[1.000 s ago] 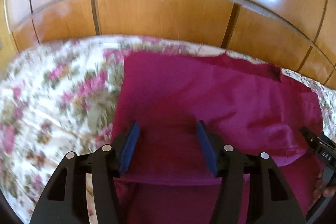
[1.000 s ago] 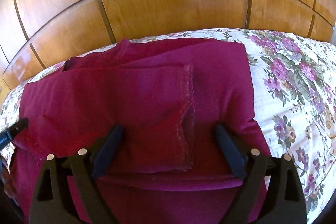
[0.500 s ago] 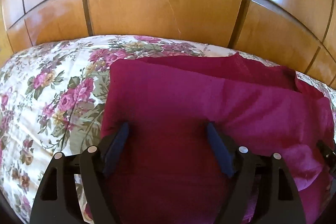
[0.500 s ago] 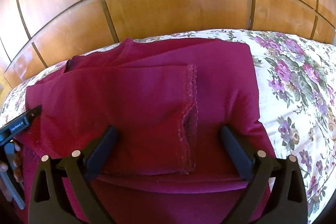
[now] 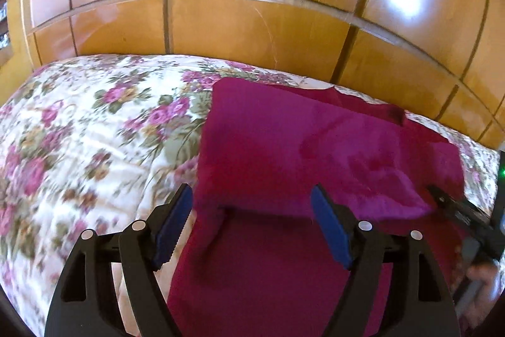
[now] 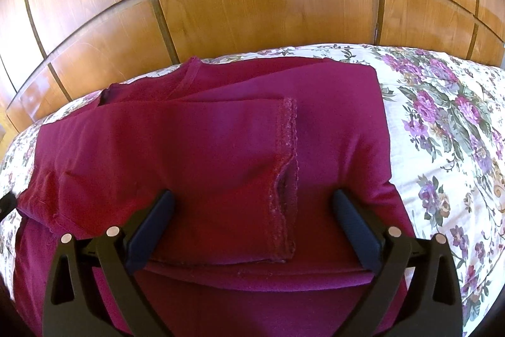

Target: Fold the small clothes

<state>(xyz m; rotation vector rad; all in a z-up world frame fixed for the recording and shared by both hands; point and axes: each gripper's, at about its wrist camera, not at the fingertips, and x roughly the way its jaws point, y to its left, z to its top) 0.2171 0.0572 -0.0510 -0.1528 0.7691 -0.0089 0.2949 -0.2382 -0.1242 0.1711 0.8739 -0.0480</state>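
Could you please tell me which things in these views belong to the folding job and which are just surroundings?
Part of the job:
- magenta garment, partly folded
- left claw, open
- right claw, open

Just surroundings:
- floral bedspread under the garment
- wooden wardrobe panels behind

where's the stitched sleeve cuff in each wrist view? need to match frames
Left wrist: the sleeve cuff is not clearly in it; the magenta garment fills centre-right, blurred, above the left gripper.
Right wrist: sleeve cuff runs vertically just right of centre, between the open fingers of the right gripper.
Shared landmark: the wooden wardrobe panels behind the floral bedspread.
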